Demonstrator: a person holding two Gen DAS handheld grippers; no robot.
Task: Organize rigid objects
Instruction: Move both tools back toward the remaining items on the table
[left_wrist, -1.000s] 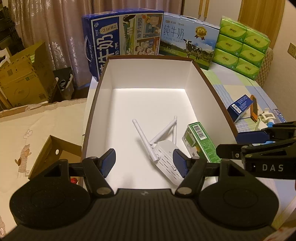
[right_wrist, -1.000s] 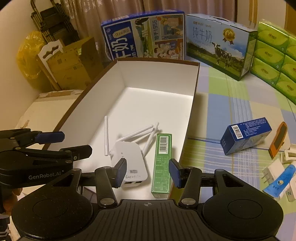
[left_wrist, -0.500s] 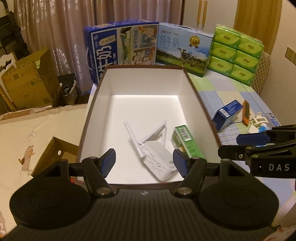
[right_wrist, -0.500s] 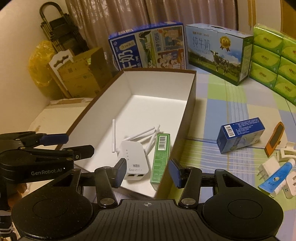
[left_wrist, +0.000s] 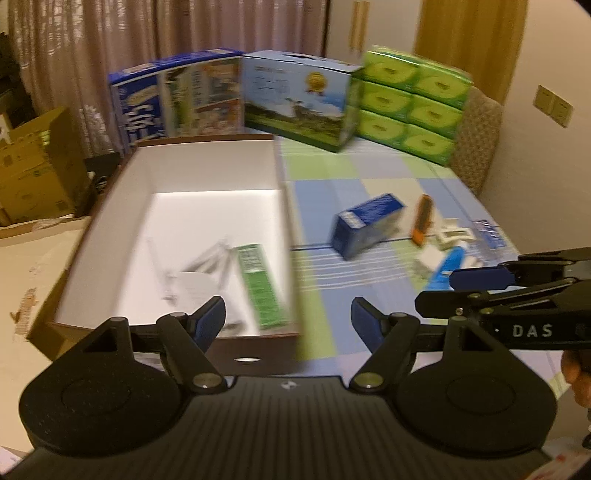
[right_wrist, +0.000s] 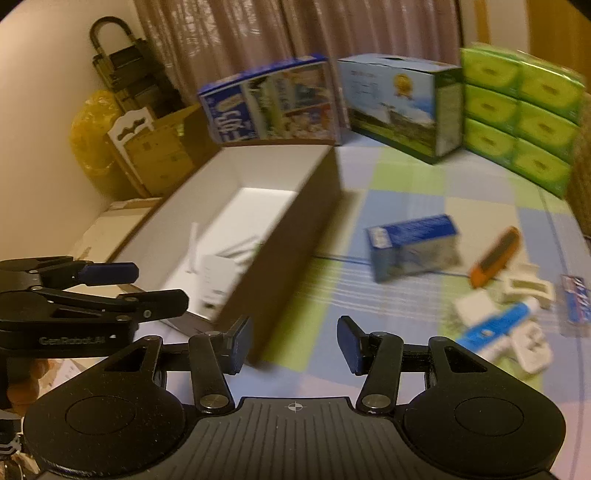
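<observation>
White-lined box (left_wrist: 207, 173) holds router (left_wrist: 195, 288) and green carton (left_wrist: 258, 288); both claws gape empty.

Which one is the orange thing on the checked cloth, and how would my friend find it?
Start at the big white-lined box on the checked cloth. To its right lies a blue carton, and just right of that is the orange thing, long, slim and lying slantwise. It is the only orange item; the bits beside it are white or blue.
</observation>
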